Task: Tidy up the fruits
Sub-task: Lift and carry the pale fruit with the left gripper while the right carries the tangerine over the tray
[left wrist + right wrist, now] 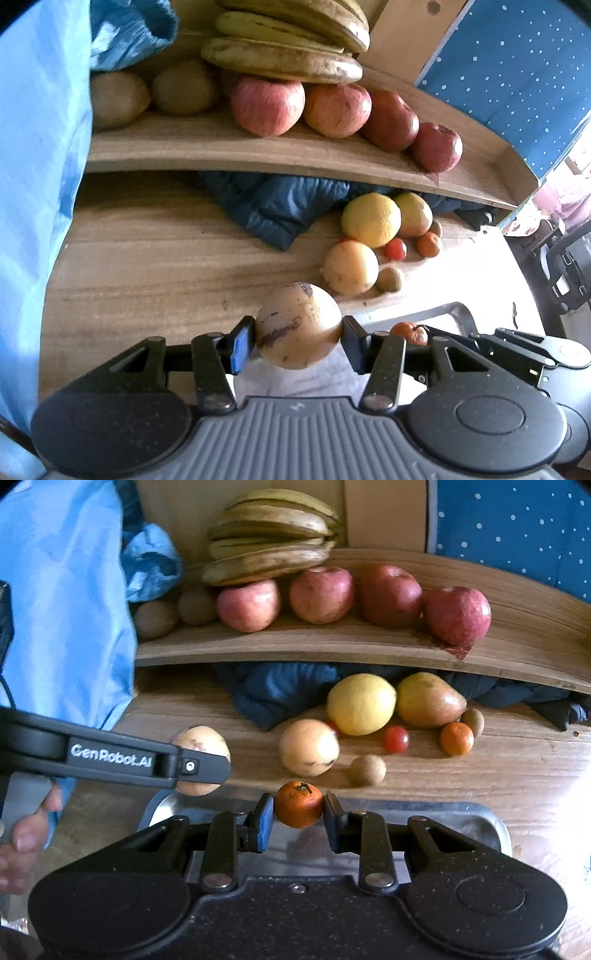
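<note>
My left gripper (298,334) is shut on a round yellow-brown spotted fruit (298,326), held above the wooden table; it also shows in the right wrist view (207,744). My right gripper (298,810) is shut on a small orange tangerine (299,805), held over a metal tray (480,819). Loose fruit lies on the table: a yellow citrus (360,704), a pear-shaped fruit (428,700), a pale round fruit (308,746), a cherry tomato (395,739), another tangerine (456,738) and a small brown fruit (367,770).
A raised wooden shelf (332,646) holds several red apples (321,594), bananas (269,550) and brown kiwis (155,618). A dark blue jacket (273,694) lies under the shelf. Light blue cloth (66,590) hangs at the left.
</note>
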The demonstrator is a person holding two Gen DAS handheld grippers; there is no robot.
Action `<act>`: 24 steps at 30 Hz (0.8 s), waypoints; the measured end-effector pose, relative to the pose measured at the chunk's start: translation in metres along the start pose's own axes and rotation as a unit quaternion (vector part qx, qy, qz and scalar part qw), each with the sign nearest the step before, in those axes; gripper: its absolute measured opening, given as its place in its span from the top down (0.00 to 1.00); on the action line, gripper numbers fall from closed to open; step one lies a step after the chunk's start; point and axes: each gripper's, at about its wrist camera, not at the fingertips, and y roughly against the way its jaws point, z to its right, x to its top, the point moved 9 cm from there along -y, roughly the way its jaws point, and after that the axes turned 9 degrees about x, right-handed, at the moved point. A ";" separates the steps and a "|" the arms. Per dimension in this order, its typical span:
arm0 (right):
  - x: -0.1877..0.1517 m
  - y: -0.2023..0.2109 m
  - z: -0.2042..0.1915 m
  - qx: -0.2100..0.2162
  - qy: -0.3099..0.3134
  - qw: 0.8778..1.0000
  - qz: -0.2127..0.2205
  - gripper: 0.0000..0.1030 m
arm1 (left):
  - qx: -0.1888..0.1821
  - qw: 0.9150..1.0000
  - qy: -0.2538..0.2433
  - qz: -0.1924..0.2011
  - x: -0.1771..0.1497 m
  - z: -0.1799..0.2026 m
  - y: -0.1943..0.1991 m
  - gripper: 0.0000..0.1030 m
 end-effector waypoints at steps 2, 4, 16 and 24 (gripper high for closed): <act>-0.007 0.004 -0.004 0.006 0.002 1.000 -0.004 0.70 | 0.003 1.000 0.001 -0.004 -0.007 0.000 0.002 0.47; -0.016 0.008 -0.006 0.010 0.000 1.000 -0.010 0.70 | 0.008 1.000 0.000 -0.012 -0.016 0.002 0.003 0.47; -0.075 0.033 -0.014 0.035 -0.017 0.998 -0.045 0.70 | 0.021 0.999 -0.008 -0.045 -0.068 0.018 0.015 0.47; -0.096 0.039 -0.022 0.054 -0.008 0.996 -0.064 0.70 | 0.037 0.998 0.009 -0.056 -0.088 0.010 0.023 0.47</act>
